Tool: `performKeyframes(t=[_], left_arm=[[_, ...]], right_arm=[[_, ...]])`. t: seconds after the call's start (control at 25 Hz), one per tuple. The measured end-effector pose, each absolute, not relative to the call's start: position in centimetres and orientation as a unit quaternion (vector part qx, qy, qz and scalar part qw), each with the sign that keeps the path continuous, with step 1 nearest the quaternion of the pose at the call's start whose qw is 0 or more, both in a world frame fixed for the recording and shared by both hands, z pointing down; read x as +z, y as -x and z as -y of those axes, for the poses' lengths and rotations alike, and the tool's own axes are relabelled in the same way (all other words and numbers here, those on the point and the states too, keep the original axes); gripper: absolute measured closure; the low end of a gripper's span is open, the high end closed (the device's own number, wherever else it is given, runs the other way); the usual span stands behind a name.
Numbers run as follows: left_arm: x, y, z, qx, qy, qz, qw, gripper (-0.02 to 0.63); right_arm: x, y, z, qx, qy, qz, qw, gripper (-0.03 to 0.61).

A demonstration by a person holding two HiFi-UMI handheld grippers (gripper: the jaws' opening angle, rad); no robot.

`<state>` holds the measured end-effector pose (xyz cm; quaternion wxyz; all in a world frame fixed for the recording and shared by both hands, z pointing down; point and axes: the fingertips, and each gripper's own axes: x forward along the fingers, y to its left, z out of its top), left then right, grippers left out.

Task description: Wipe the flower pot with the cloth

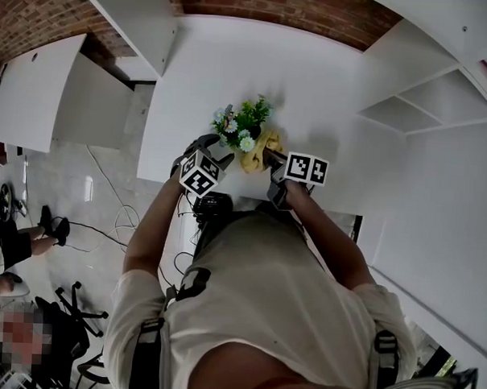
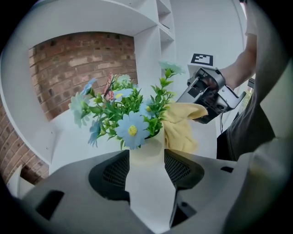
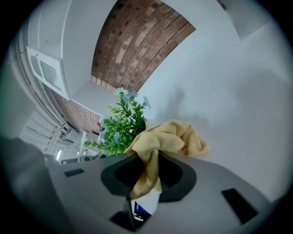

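Observation:
A small white flower pot [image 2: 146,150] with green leaves and pale blue flowers [image 1: 245,121] stands on the white table [image 1: 329,89] near its front edge. My left gripper [image 2: 147,165] reaches it from the left. The pot stands between its fingertips, and I see no pad pressing on it. The right gripper [image 3: 149,161] is shut on a yellow cloth [image 3: 161,139]. The cloth [image 2: 181,125] bunches against the right side of the pot and the leaves. In the head view the cloth [image 1: 257,152] lies between the two marker cubes.
White shelving [image 1: 441,101] rises to the right of the table and a brick wall [image 1: 268,4] runs behind it. A white cabinet [image 1: 114,31] stands at the left. On the floor to the left are cables [image 1: 105,224], chairs and a seated person [image 1: 7,252].

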<state>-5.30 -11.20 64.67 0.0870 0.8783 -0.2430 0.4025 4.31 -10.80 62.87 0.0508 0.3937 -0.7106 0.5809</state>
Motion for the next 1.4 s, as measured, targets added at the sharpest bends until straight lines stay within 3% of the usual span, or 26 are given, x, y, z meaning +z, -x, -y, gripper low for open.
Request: performKeyframes(t=[0.52,1.04,1.16,1.4], left_arm=[[64.9,2.5,7.6,0.394,-0.888,0.220,0.084,0.371],[65.3,5.1,12.6,0.422,-0.873,0.237,0.059,0.365],[65.4,4.6,12.0,0.414,-0.875,0.241,0.071,0.400],[65.3,3.4,10.3,0.395,-0.875,0.261,0.099,0.370]], right_arm=[[64.0,-2.3,7.8,0.599,-0.373,0.705,0.066,0.486],[63.2,-5.2,11.2,0.571,-0.403,0.713,0.056,0.486],[63.4,-4.8,10.7,0.574,-0.397,0.713,0.056,0.486],[63.8,-3.8,8.6,0.582,-0.384,0.713,0.071,0.486]])
